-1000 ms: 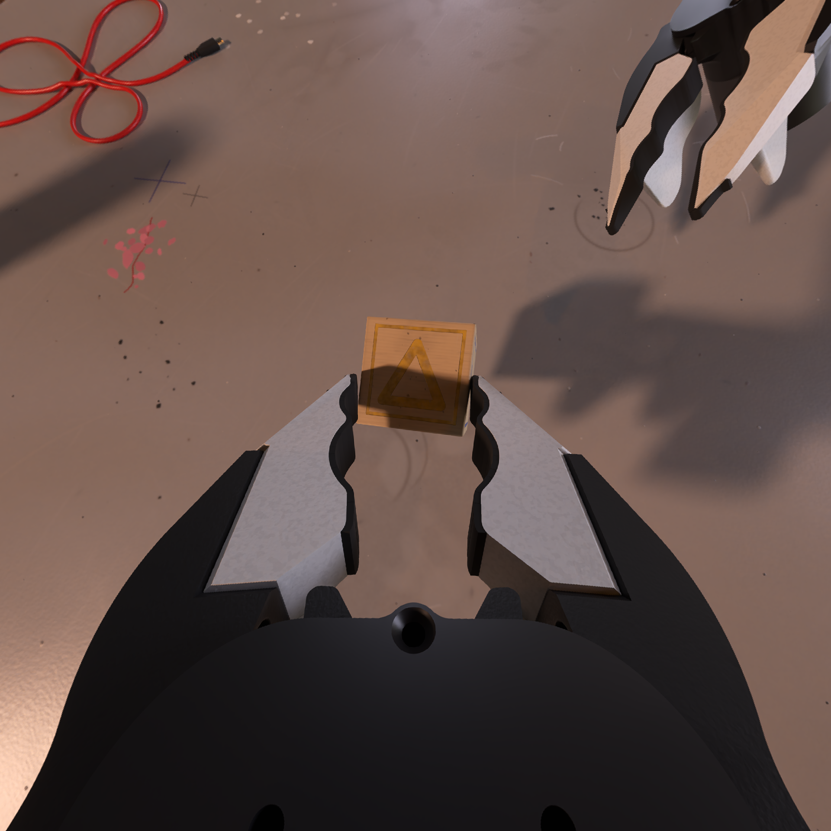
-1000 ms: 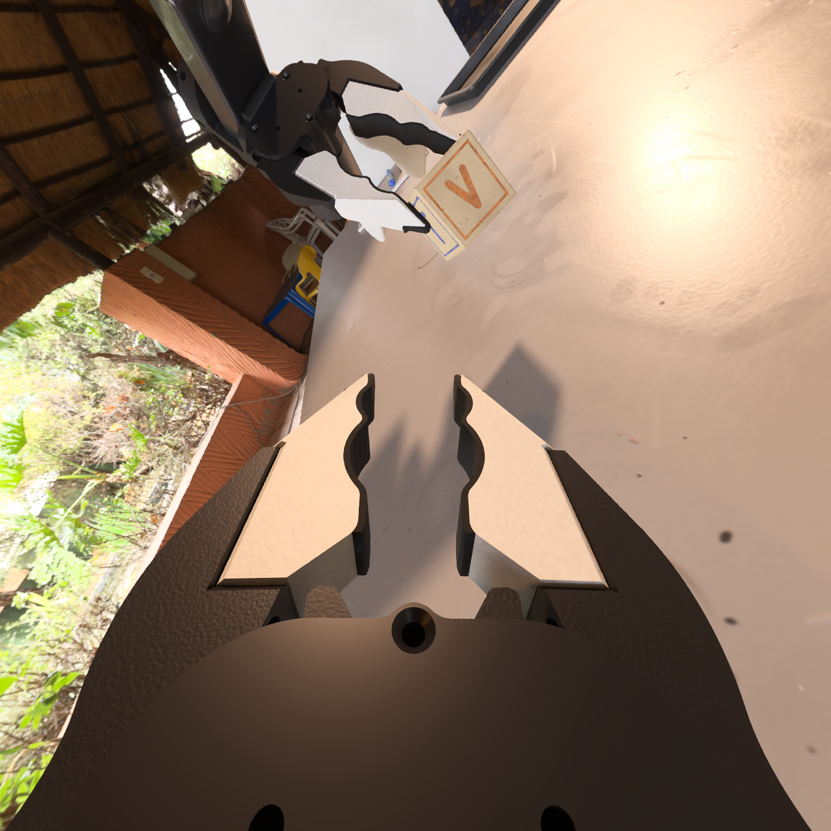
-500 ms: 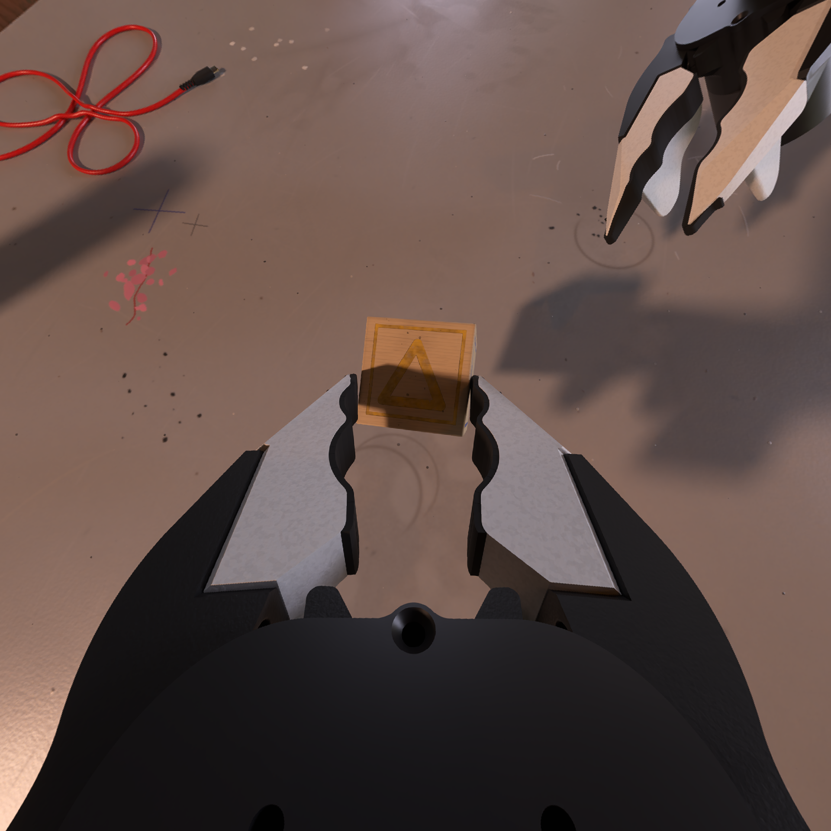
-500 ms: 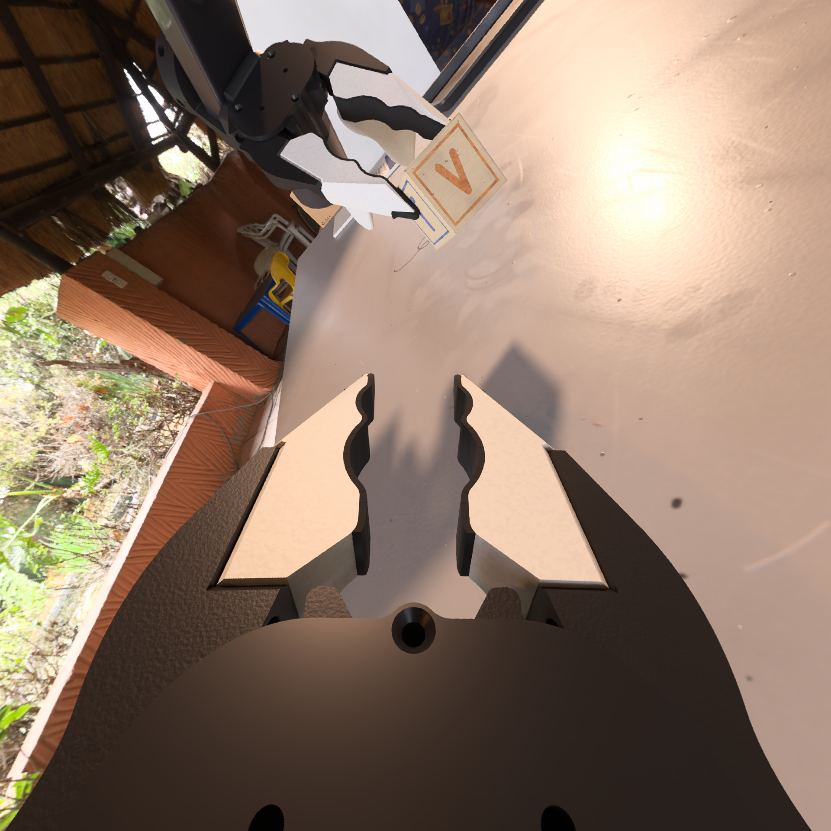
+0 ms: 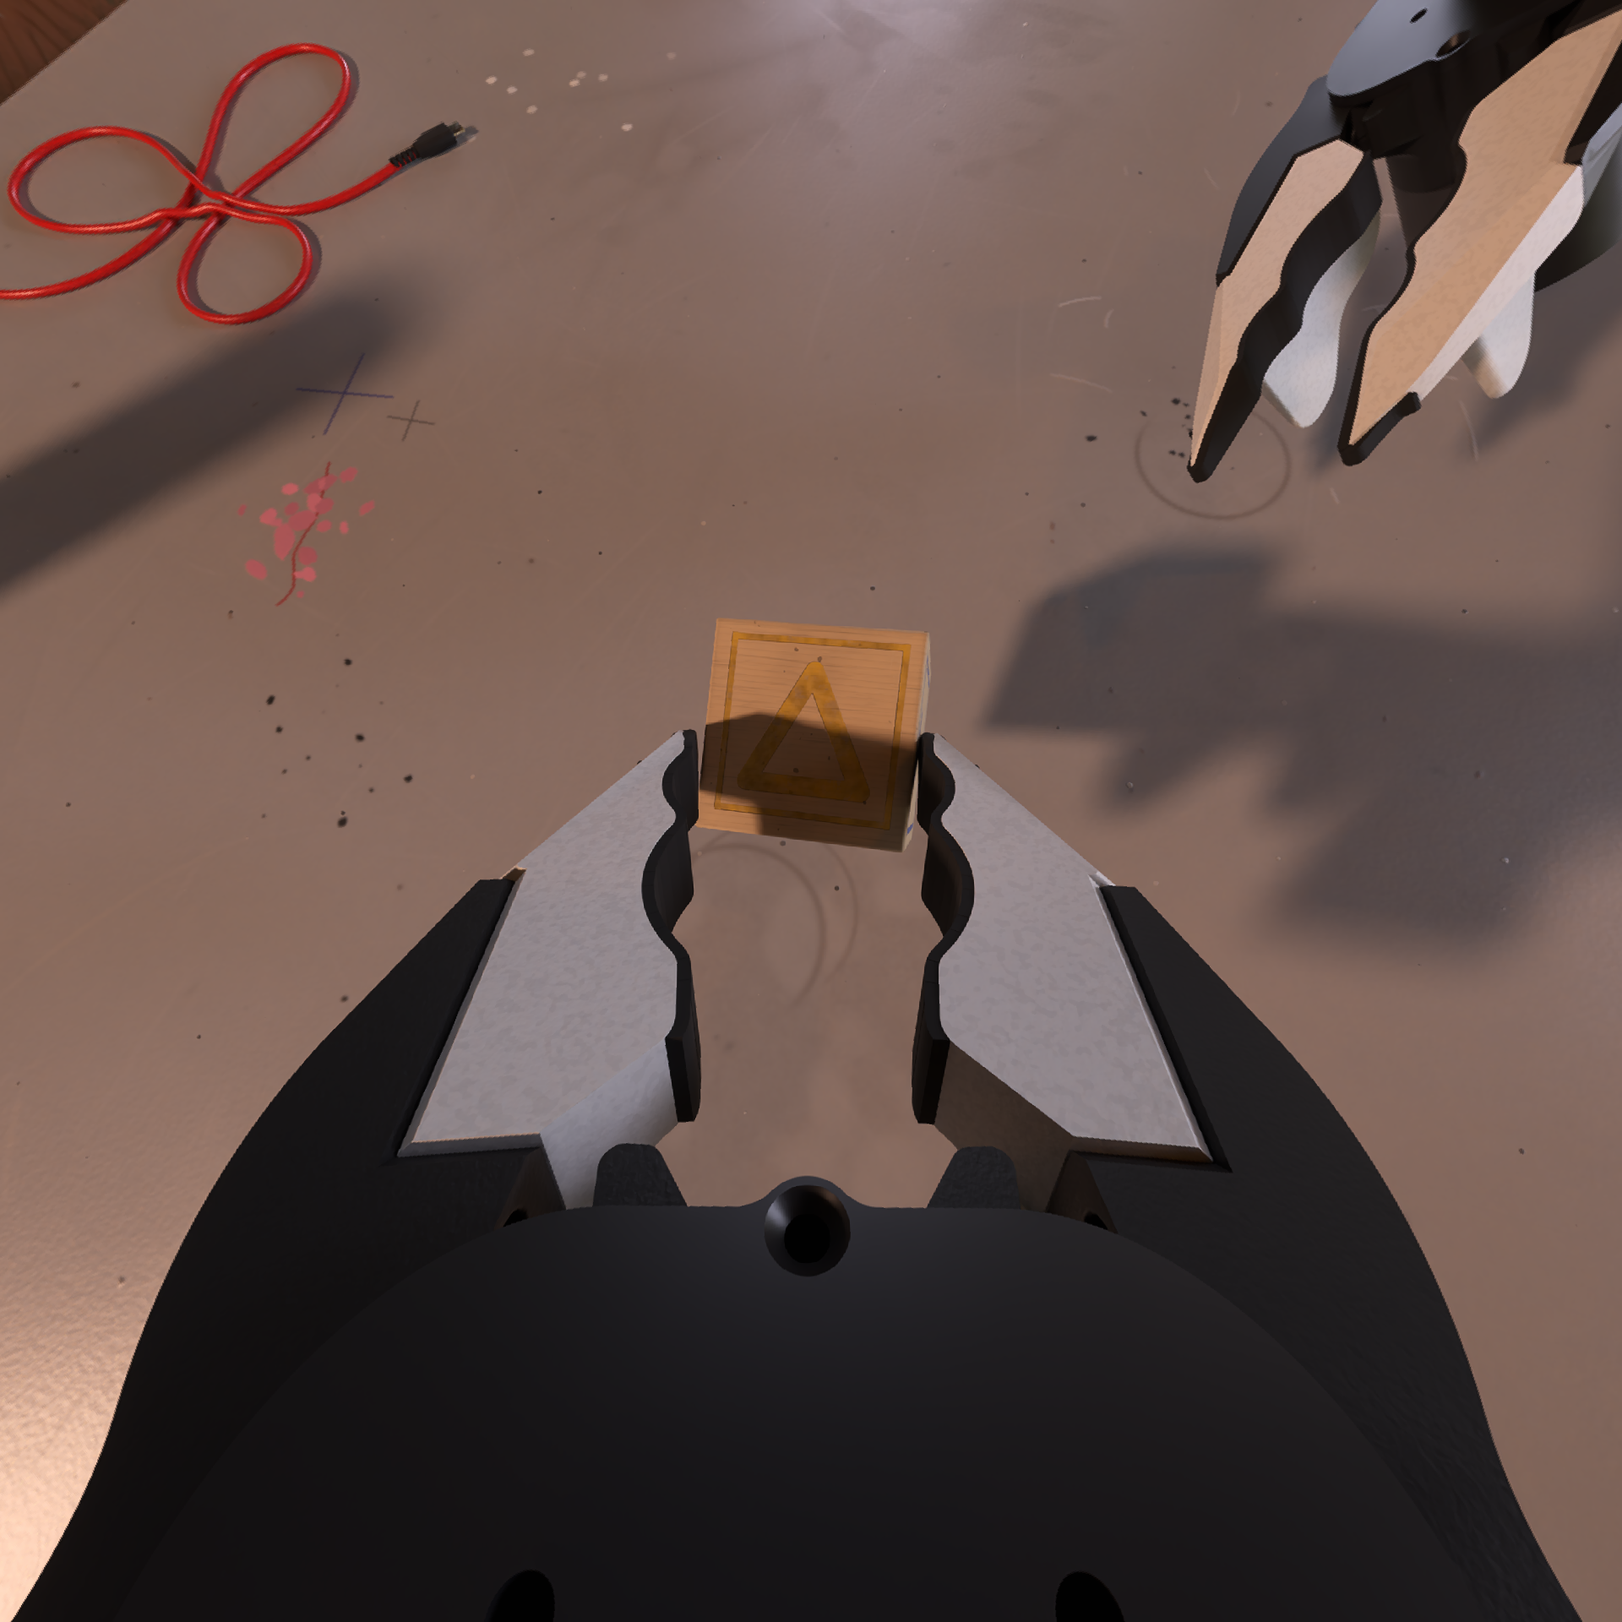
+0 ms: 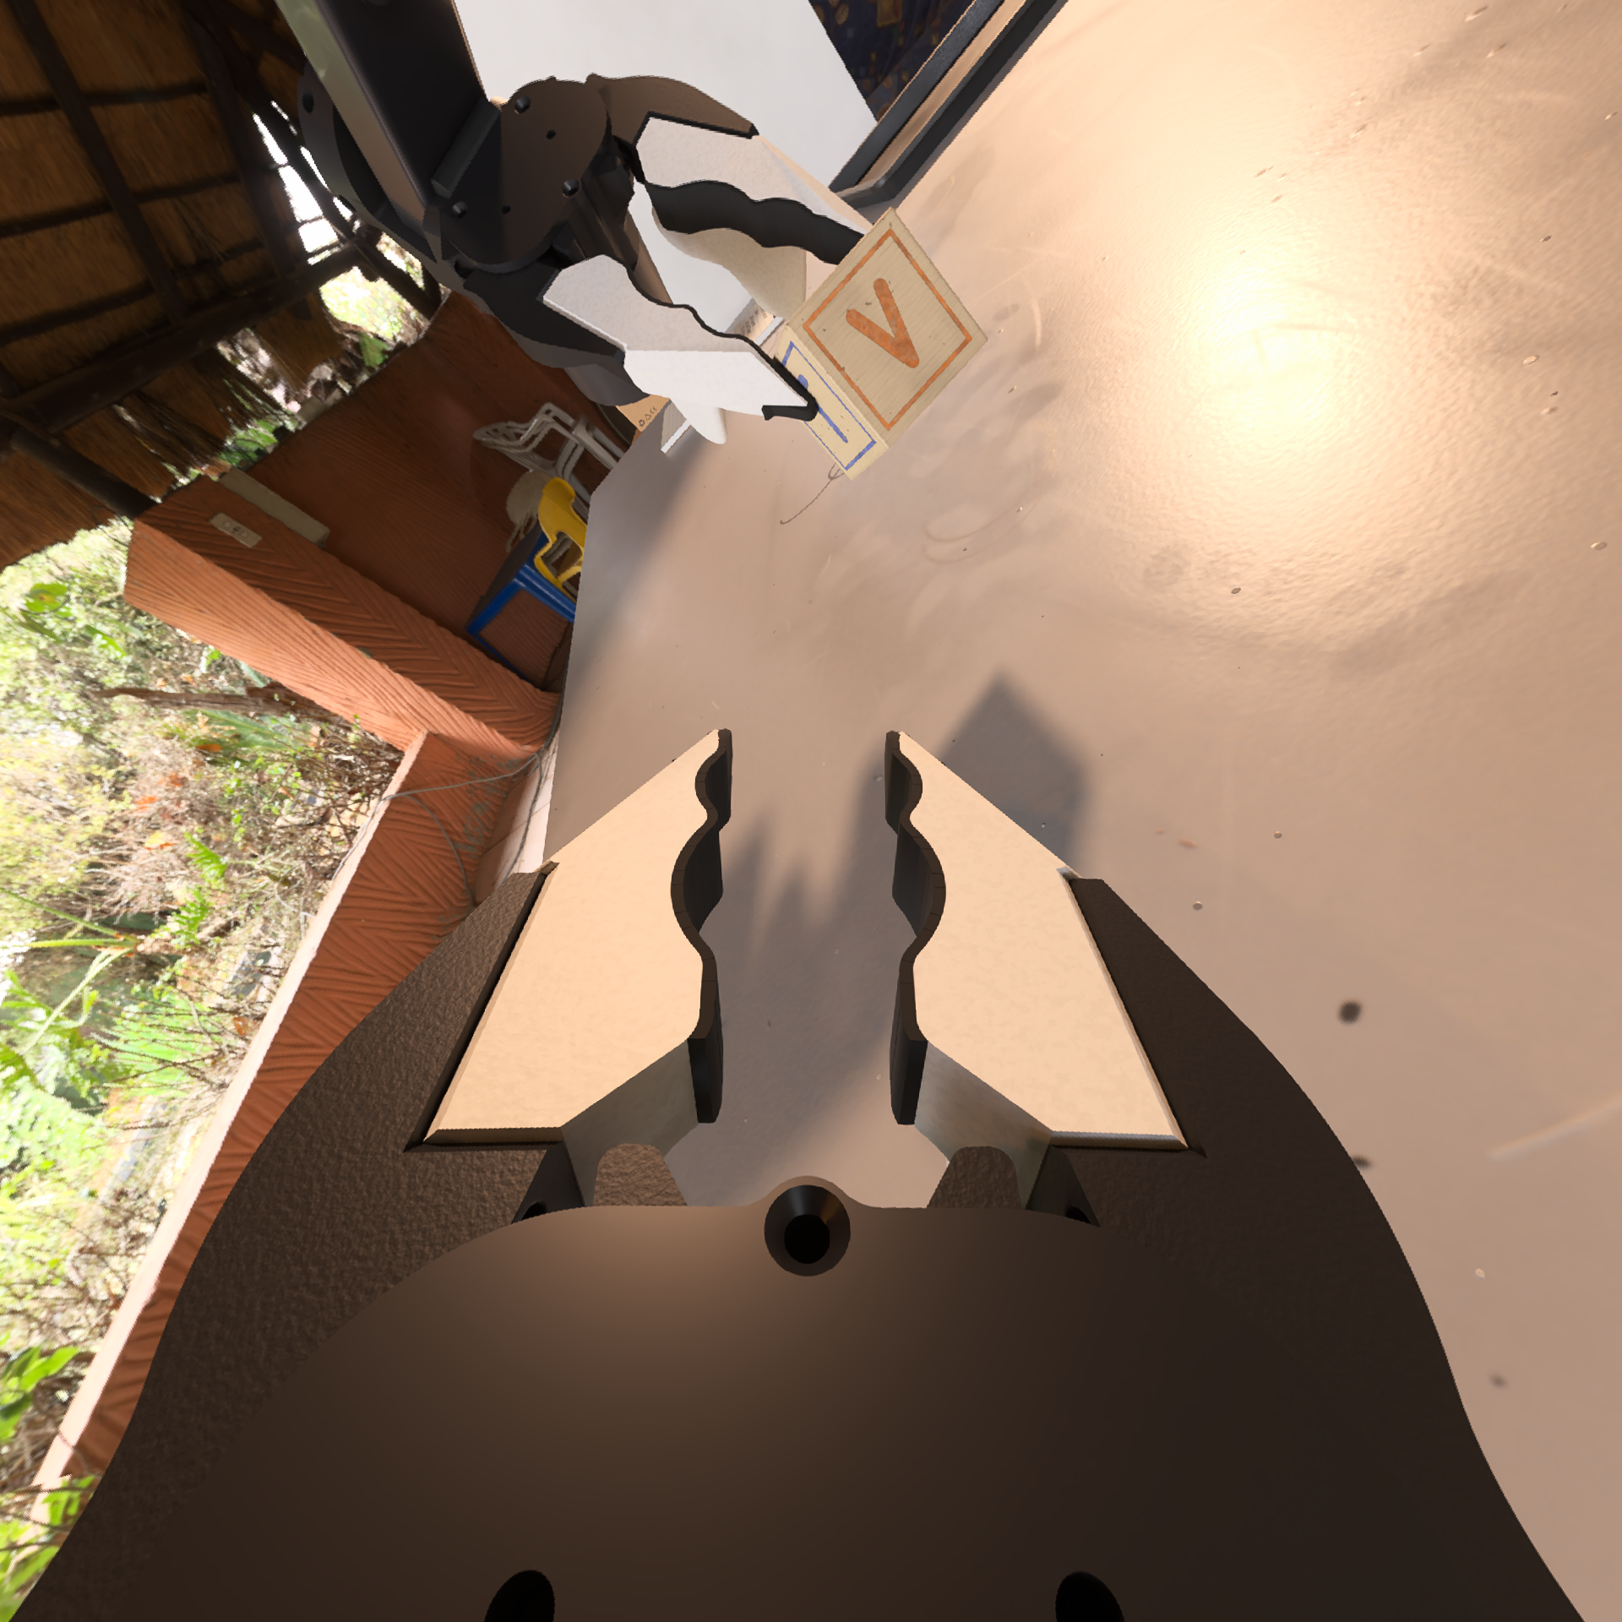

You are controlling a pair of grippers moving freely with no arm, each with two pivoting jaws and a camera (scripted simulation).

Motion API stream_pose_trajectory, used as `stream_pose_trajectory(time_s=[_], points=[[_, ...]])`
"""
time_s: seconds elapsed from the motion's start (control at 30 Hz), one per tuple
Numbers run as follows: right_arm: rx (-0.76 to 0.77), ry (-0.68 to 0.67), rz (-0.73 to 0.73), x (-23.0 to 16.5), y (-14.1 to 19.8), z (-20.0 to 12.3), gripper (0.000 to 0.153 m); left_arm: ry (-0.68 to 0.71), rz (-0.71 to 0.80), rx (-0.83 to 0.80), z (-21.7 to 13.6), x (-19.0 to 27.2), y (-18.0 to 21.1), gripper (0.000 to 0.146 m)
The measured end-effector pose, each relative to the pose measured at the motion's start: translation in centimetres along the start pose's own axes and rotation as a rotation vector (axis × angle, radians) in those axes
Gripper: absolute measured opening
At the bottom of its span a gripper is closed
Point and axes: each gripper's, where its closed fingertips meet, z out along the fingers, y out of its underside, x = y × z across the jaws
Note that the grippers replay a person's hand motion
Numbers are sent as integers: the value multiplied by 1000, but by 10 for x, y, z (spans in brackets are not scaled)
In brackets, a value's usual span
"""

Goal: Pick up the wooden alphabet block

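The left gripper (image 5: 807, 772) holds the wooden block (image 5: 812, 733) at the centre of its own view, one finger pressed on each side face near the tips. Gripping opposite flat faces squarely makes sense: the cube has no handle, and parallel faces give the pads an even bite. Only the tips reach it, so the hold looks shallow, and a jolt could twist the block.

In the right wrist view the block (image 6: 882, 338) sits at upper centre, clamped by the left gripper (image 6: 812, 325) and seemingly clear of the desk (image 6: 1229, 702); a faint curved scratch shows on the surface below it. By that, the lift looks under way, though how high is hard to tell.

The right gripper (image 6: 806, 772) holds nothing: its fingers stand moderately apart with only bare desk between them. In the left view it (image 5: 1277, 456) hangs at the upper right, well apart from the block, likely kept aside so it does not crowd the lift.

A looped red cable (image 5: 193, 193) lies at the upper left, far from the action, above a small pink stain (image 5: 298, 535).
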Motion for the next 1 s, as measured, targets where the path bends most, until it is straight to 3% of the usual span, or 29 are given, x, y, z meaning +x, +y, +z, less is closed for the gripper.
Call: stream_pose_trajectory(time_s=[0.83, 1.0], points=[[-13, 8, -4, 0, 2, 1, 34, 1, -14, -17, 2, -1, 7, 50], [21, 88, -67, 12, -6, 1, 30, -4, -19, -14, 1, -1, 6, 50]])
